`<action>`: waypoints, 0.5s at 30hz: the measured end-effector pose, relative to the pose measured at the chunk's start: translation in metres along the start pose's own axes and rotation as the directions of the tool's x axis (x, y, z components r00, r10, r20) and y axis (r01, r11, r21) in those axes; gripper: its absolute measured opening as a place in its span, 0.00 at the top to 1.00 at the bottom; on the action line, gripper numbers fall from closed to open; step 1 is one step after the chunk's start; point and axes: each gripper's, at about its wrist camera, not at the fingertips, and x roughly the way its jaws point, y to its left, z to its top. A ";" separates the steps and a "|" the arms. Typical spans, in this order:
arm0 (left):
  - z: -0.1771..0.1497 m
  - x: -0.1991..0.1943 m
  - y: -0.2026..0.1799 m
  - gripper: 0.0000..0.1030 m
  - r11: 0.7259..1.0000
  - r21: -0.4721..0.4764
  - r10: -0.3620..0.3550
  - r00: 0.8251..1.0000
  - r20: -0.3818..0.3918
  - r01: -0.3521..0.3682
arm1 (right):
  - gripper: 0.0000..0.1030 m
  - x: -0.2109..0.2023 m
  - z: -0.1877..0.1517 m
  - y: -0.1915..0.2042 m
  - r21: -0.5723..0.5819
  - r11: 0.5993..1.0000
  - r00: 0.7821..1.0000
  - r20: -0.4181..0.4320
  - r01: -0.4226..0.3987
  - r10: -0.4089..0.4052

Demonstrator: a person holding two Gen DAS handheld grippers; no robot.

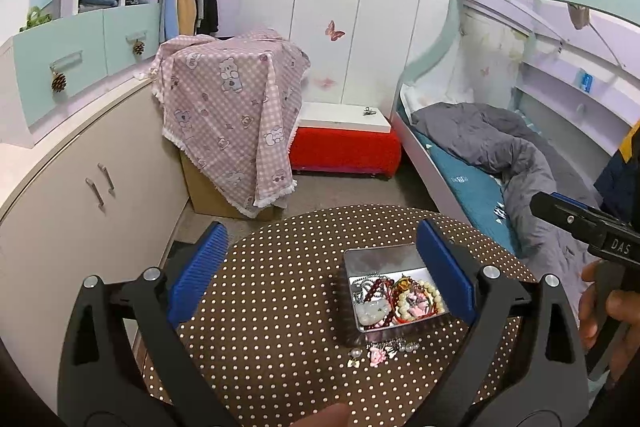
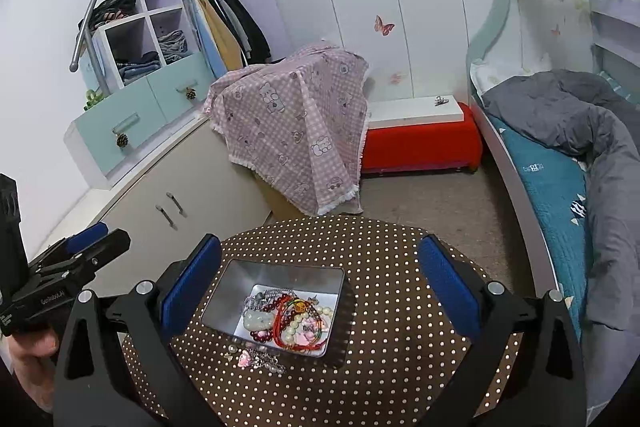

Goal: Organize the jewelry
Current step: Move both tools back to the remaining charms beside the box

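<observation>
A shiny metal tin (image 1: 374, 259) (image 2: 240, 293) stands on a brown dotted round table (image 1: 280, 291) (image 2: 392, 307). It holds a heap of jewelry (image 1: 396, 301) (image 2: 290, 315): pearl and red bead bracelets, a jade pendant, chains. A few small loose pieces (image 1: 384, 349) (image 2: 254, 357), with pearls and a pink charm, lie on the table just in front of the tin. My left gripper (image 1: 320, 275) is open and empty above the table, left of the tin. My right gripper (image 2: 320, 285) is open and empty, hovering over the tin.
A cardboard box under a pink checked cloth (image 1: 236, 107) (image 2: 296, 123) stands behind the table. A beige cabinet (image 1: 80, 179) is at the left. A red bench (image 1: 346, 147) and a bed with a grey duvet (image 1: 500, 155) are behind and right.
</observation>
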 end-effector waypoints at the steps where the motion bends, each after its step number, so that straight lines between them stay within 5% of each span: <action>1: -0.002 -0.002 0.000 0.10 1.000 -0.001 0.003 1.000 0.002 -0.003 | 0.08 -0.003 -0.002 0.001 -0.003 1.000 1.000 0.002 0.000 0.000; 15: -0.043 -0.021 0.020 0.10 0.998 -0.030 0.050 0.999 -0.008 -0.050 | 0.08 -0.022 -0.052 0.015 -0.060 0.998 0.999 -0.050 -0.014 0.011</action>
